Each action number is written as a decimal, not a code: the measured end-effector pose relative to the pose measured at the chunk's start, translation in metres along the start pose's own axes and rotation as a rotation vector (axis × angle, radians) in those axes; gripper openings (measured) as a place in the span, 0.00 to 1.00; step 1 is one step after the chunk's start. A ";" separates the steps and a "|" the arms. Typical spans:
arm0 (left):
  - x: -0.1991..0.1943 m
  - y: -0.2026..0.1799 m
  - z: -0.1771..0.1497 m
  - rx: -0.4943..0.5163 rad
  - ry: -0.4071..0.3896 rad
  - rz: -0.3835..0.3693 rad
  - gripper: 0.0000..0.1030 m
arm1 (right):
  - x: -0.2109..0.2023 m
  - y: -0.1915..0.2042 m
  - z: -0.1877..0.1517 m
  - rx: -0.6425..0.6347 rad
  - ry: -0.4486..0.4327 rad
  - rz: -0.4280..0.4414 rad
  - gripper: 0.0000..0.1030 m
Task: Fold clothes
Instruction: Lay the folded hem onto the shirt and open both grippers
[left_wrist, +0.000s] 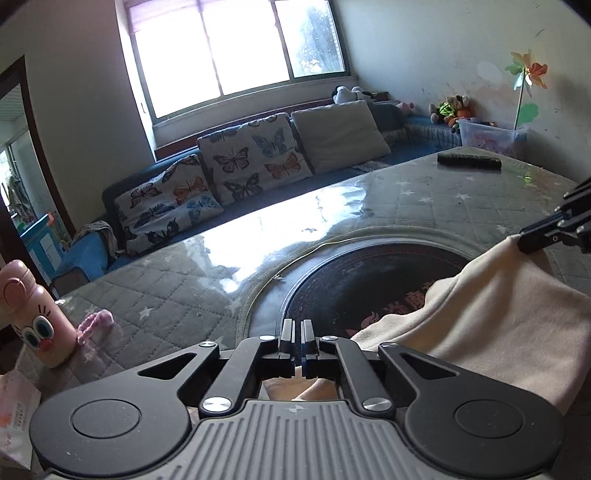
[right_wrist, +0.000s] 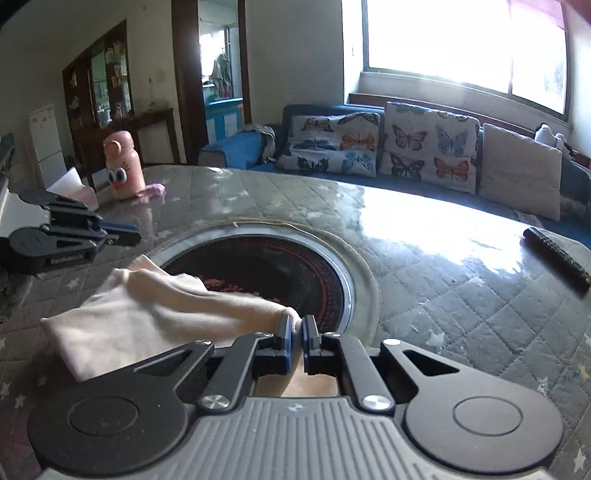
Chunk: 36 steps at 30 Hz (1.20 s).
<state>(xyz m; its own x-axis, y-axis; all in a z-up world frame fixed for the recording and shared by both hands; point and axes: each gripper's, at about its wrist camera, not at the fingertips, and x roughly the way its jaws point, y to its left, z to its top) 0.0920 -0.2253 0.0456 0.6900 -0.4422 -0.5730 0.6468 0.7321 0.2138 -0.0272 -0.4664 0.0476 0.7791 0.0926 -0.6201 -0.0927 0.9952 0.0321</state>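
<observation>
A big bright window (left_wrist: 236, 48) lets sun into the room. Under it stands a long blue sofa (left_wrist: 373, 158) with butterfly cushions (left_wrist: 255, 157) and one plain beige cushion (left_wrist: 340, 134). The walls are pale and a bit marked. A dark wooden doorway (right_wrist: 186, 77) opens to another room, and a tall dark wooden cabinet (right_wrist: 99, 86) stands beside it.

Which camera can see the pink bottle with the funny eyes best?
The left wrist view: the bottle stands close at the left edge, its eyes and nose big and sharp. In the right wrist view the bottle is whole but far off and small, at the table's far side.
</observation>
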 end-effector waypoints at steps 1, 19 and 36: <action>0.006 0.000 -0.003 0.001 0.020 0.002 0.03 | 0.006 0.000 -0.002 -0.004 0.015 -0.007 0.05; 0.015 -0.033 0.001 0.024 0.090 -0.159 0.07 | 0.043 0.036 0.018 -0.032 0.064 0.148 0.13; 0.010 -0.031 0.000 -0.013 0.058 -0.143 0.18 | 0.056 0.047 0.014 -0.024 0.076 0.132 0.27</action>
<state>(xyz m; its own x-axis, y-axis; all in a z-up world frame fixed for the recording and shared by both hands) 0.0788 -0.2525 0.0333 0.5711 -0.5116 -0.6420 0.7325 0.6706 0.1172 0.0205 -0.4136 0.0256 0.7100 0.2186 -0.6694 -0.2065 0.9734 0.0987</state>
